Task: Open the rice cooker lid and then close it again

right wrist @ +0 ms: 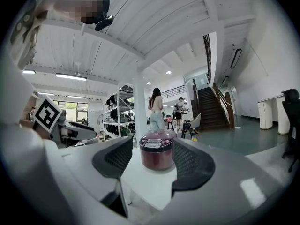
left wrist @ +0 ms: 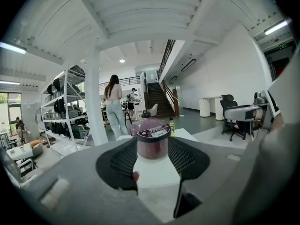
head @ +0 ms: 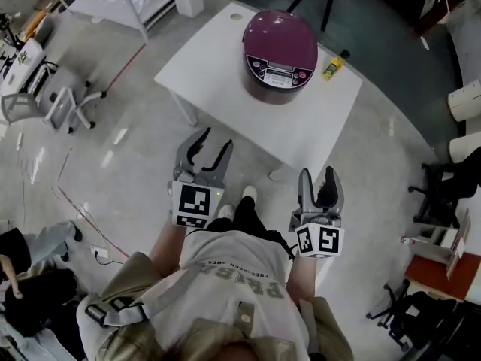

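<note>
I hold my left gripper and my right gripper out in front of me, side by side and a little apart from each other. The jaws of both stand apart, and they are not holding anything. The dark red rice cooker is well ahead of both grippers, and nothing touches it. In each gripper view I see it far off, through the gap between the jaws. It sits on a white table, and its lid is down. Its button panel faces my grippers. The near edge of the table lies just past my left gripper's tips. A small yellow bottle stands on the table, just to the right of the cooker.
</note>
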Demonstrator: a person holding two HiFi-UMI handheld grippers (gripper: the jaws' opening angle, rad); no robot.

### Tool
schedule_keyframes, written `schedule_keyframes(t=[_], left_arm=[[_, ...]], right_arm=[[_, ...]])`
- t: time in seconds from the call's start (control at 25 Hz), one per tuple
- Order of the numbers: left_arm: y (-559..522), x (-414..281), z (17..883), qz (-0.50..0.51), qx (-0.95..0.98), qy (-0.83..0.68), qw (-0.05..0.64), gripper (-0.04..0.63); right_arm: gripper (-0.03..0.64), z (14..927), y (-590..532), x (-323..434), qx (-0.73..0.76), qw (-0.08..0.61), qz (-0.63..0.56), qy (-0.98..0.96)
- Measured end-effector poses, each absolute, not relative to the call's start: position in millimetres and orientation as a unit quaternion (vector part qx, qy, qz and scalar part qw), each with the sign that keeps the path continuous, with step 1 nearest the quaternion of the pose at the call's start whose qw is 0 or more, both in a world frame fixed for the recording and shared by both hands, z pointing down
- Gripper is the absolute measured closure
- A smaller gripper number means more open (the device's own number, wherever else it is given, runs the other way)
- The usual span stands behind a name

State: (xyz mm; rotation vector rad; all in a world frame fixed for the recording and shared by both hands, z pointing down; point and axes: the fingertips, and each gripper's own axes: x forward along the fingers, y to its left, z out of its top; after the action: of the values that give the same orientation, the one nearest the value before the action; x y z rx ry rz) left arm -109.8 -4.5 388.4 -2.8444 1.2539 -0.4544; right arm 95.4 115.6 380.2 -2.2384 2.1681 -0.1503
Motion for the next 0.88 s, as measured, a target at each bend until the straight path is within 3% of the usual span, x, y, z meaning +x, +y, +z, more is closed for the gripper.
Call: schedule_keyframes(t=[0.88], left_arm=[[-86.2, -38.4, 390.2, -0.147, -0.869, 0.473, 0.002, 0.385]], right_arm=[[0.376, 382.6, 1.5, 179.6, -0.657, 0.015, -0.043, 0.753]])
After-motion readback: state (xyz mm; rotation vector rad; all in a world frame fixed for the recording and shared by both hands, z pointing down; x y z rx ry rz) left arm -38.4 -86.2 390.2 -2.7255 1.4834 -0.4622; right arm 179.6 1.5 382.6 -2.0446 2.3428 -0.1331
